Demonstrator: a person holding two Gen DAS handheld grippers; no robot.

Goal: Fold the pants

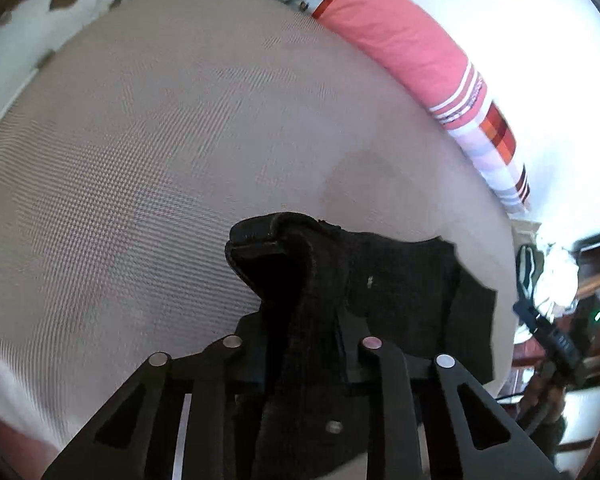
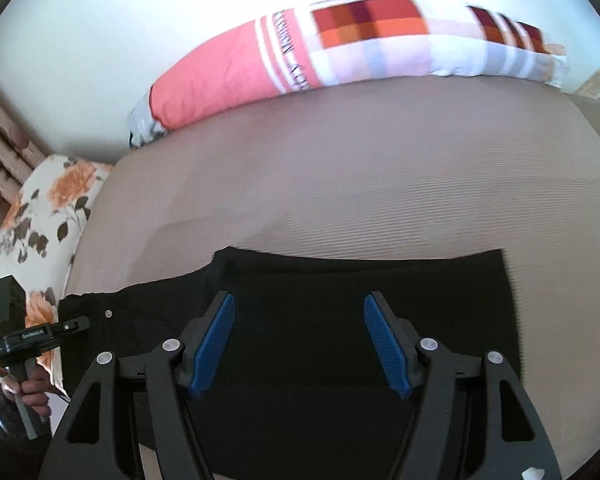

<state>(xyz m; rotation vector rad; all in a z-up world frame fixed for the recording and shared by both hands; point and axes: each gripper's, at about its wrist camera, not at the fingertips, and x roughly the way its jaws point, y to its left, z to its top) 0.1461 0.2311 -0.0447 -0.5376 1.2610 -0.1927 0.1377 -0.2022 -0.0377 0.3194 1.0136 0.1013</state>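
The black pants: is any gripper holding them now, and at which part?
The left gripper is shut on a bunched edge of the black pants. The right gripper is open above them, holding nothing.

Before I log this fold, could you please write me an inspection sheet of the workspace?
Surface: beige bed, bare beyond the pants.
Job's things: black pants lying on the bed, one end bunched up.
Clutter: striped pillow and floral pillow at the edges.
Grippers: left claw shut on the pants; right claw open above them.
Cables: nothing seen on the bed.
Surroundings: white wall.
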